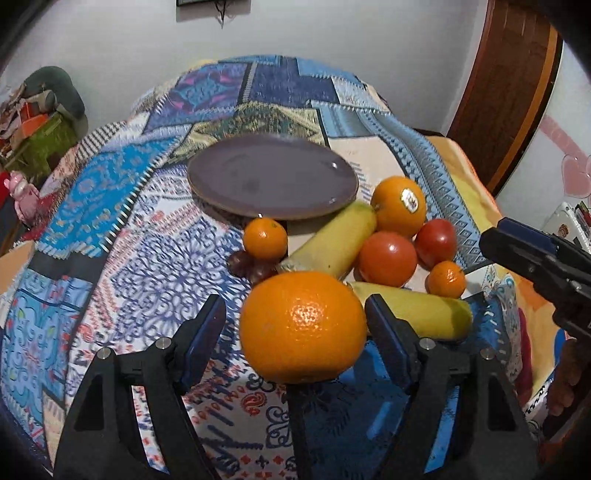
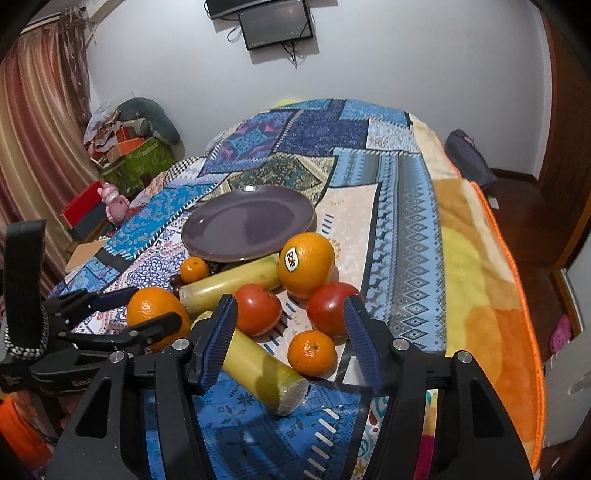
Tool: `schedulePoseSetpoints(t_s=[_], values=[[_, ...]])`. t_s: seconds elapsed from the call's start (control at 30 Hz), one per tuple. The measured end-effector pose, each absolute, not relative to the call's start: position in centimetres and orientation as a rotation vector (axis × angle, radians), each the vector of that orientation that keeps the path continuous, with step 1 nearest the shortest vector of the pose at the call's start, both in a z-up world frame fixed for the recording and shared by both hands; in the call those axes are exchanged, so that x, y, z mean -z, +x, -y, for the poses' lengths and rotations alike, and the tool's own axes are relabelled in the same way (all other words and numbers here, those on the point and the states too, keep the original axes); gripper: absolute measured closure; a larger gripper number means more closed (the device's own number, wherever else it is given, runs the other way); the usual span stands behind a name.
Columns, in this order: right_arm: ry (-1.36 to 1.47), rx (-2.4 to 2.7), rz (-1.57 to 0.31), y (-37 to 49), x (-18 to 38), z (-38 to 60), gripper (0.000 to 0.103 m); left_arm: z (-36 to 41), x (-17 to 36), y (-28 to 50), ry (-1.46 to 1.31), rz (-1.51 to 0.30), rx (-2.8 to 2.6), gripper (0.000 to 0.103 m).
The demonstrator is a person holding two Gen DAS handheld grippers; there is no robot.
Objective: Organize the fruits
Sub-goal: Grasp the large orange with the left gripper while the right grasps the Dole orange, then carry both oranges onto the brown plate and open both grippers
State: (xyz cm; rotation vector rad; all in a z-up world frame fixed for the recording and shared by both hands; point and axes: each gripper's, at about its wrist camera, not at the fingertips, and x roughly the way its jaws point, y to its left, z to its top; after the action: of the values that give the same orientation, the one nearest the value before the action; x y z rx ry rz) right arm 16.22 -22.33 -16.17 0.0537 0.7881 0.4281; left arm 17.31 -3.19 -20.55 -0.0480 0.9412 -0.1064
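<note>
A heap of fruit lies on a patterned blue cloth in front of an empty purple plate [image 1: 271,175] [image 2: 249,221]. My left gripper [image 1: 295,314] [image 2: 147,306] is open, its fingers on either side of a large orange [image 1: 301,326] [image 2: 151,310]. My right gripper [image 2: 290,310] [image 1: 496,240] is open above two tomatoes [image 2: 256,308] [image 2: 328,308], a small mandarin [image 2: 311,352] and a yellow banana piece [image 2: 264,369]. Behind them lie a stickered orange [image 1: 399,205] [image 2: 306,264], a second banana piece [image 1: 332,243] [image 2: 232,282], another mandarin [image 1: 265,238] [image 2: 194,268] and dark grapes [image 1: 247,264].
The cloth covers a bed with an orange-yellow blanket [image 2: 480,280] along its right side. Boxes, a pink toy [image 2: 112,201] and curtains stand at the left. A screen [image 2: 275,22] hangs on the far wall. A wooden door [image 1: 506,85] is at the right.
</note>
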Motion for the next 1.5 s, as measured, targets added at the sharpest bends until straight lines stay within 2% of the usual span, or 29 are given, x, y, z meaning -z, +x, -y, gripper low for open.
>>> schedulePoseSetpoints(t_s=[0.1,0.13,0.37,0.77,1.07,1.5], values=[[0.07,-0.434,-0.813,16.8,16.7,22.4,0.047,3.2,21.3,17.5,-0.057,-0.962,0.118,0.028],[0.074,-0.435,-0.819,17.0,16.8,22.4,0.047,3.2,21.4,17.5,-0.069,-0.966,0.136,0.033],[0.061,-0.442,-0.824,18.1,16.8,22.2,0.047,2.7,20.5,17.1,-0.066,-0.951,0.139,0.034],[0.009,-0.456,-0.833,21.4,17.4,20.3,0.047,-0.1,15.6,18.6,-0.09,-0.815,0.093,0.034],[-0.001,-0.42,-0.901,24.1,19.8,19.7,0.047,-0.5,15.6,20.4,-0.062,-0.788,0.074,0.034],[0.04,-0.426,-0.912,24.8,20.7,20.1,0.055,-1.4,16.3,22.0,-0.086,-0.792,0.065,0.034]])
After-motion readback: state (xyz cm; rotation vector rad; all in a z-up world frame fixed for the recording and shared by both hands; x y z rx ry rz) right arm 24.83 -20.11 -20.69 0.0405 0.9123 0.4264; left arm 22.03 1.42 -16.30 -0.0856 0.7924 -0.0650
